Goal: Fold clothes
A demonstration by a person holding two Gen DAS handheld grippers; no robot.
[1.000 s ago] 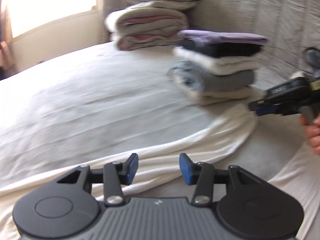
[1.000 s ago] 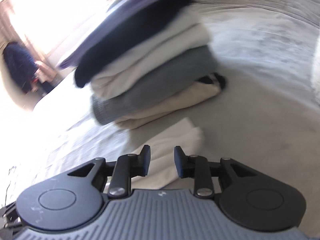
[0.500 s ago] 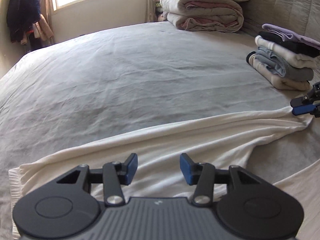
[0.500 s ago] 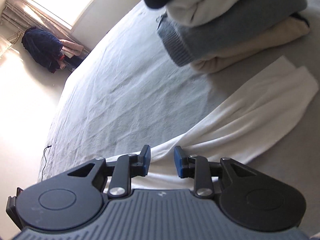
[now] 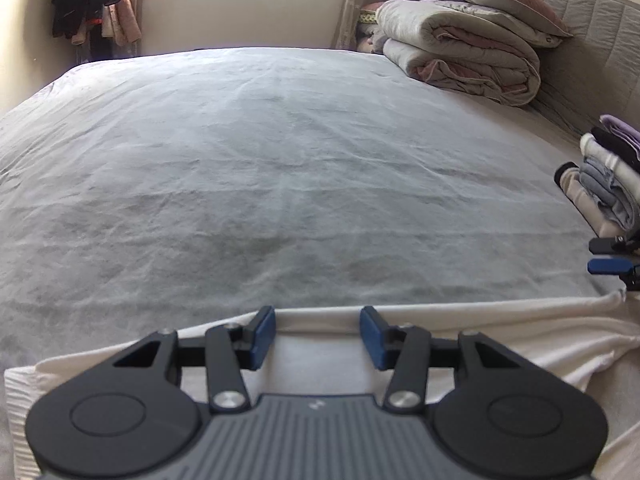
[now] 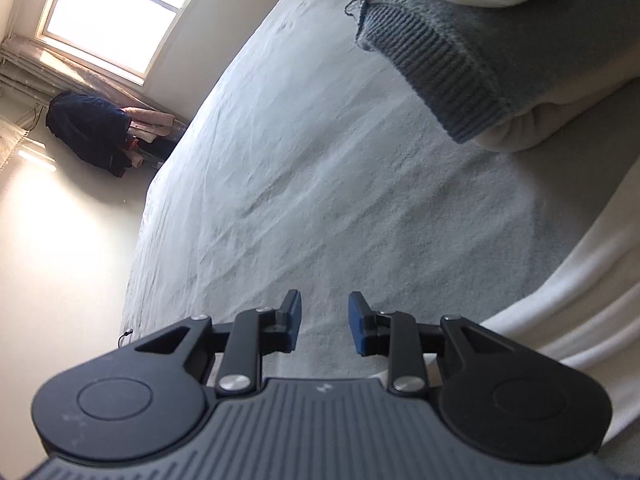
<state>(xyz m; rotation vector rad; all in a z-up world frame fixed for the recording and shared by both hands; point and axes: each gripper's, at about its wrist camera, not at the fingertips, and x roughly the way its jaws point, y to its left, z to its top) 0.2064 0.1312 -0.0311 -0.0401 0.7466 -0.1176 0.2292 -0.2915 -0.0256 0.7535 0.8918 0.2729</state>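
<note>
A cream white garment (image 5: 500,332) lies stretched along the near edge of the grey bed (image 5: 280,168). My left gripper (image 5: 318,334) is open and empty, hovering over the garment's folded edge. My right gripper (image 6: 324,322) is open and empty, rolled sideways above the sheet, with the garment (image 6: 580,300) to its right. Its fingertips (image 5: 608,266) also show at the right edge of the left wrist view, just above the garment's far end.
A stack of folded clothes (image 5: 608,184) sits at the right, close above my right gripper, with a grey knit (image 6: 452,52) in it. Folded quilts and a pillow (image 5: 464,44) lie at the headboard. Dark clothes (image 5: 88,0) hang by the window.
Both grippers have swung and moved back along the garment toward its near edge. The right gripper has opened a little wider. The garment now lies straighter.
</note>
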